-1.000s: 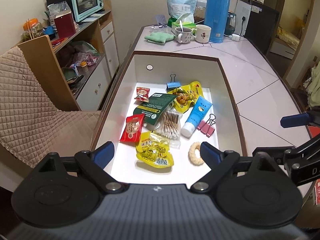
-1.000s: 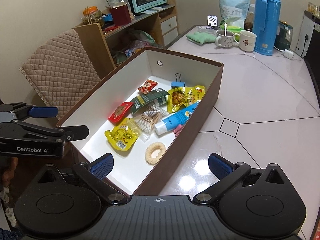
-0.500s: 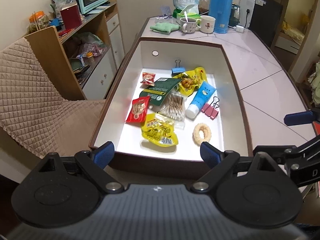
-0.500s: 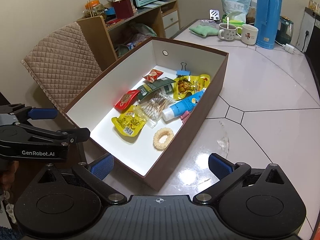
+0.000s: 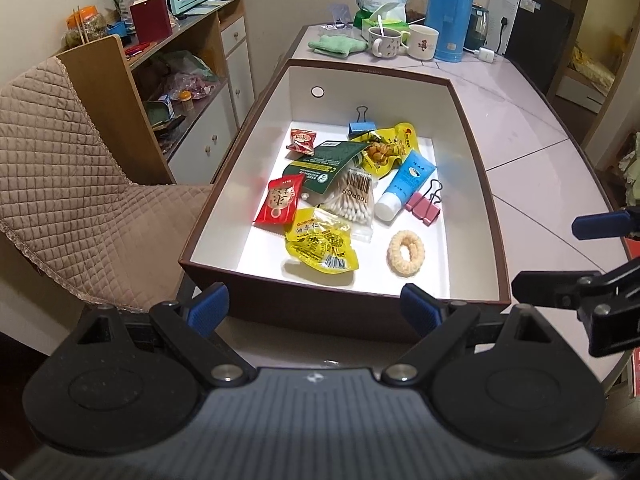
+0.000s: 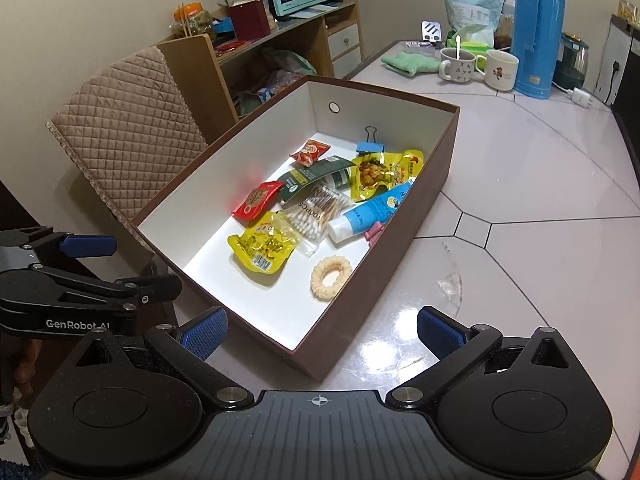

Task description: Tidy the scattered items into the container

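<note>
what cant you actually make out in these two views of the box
- Pink binder clips: in the right wrist view the box wall hides most of them.
- Green packet: print too small to read in either view; the cotton swabs overlap it.
- Right tool: cut off by the left wrist view's right edge.
- Left tool: cut off by the right wrist view's left edge.

Glossy tiled tabletop, matt cardboard box, quilted cloth chair cover.
</note>
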